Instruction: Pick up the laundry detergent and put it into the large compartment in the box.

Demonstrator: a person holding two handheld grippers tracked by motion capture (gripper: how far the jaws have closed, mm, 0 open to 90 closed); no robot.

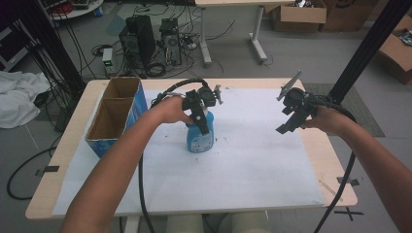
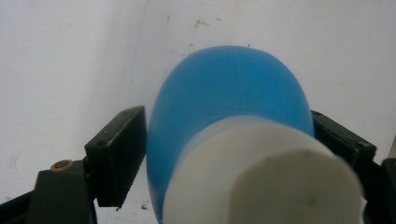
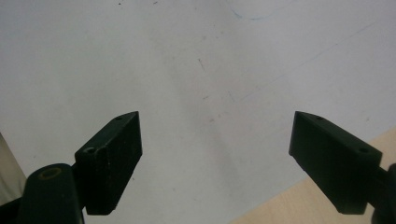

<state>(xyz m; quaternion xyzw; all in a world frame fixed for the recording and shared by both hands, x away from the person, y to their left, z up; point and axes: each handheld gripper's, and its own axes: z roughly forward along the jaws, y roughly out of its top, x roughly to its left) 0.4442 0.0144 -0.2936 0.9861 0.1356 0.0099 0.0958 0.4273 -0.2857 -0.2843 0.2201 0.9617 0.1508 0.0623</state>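
Claw on my left (image 1: 201,116) is clamped on the blue bottle (image 1: 199,138): in the left claw view its two black jaws press the blue body (image 2: 224,93) from either side, just below the white cap (image 2: 261,172). That bottle stands upright on the white sheet (image 1: 252,160) that covers the surface (image 1: 73,131), a little toward 11 o'clock from its middle. My right claw (image 1: 291,116) hangs spread wide and holding nothing out at about 2 o'clock, well apart from the bottle; its own view looks down on bare sheet, with a strip of bare wood at one corner.

I judge the grasp to be made and the carry to be the step in hand. The blue cardboard box (image 1: 114,119) with two open compartments sits at 10 o'clock, near the bottle, and looks the likely place for it. The next move would call for a straight lift, high enough for the bottle's base to pass over the box wall, with the grip kept firm since the plastic is smooth and rounded.

Hard to make out: the bottle's label is blurred, my left hand (image 1: 170,110) and claw cover its neck, and I cannot tell how full it is.
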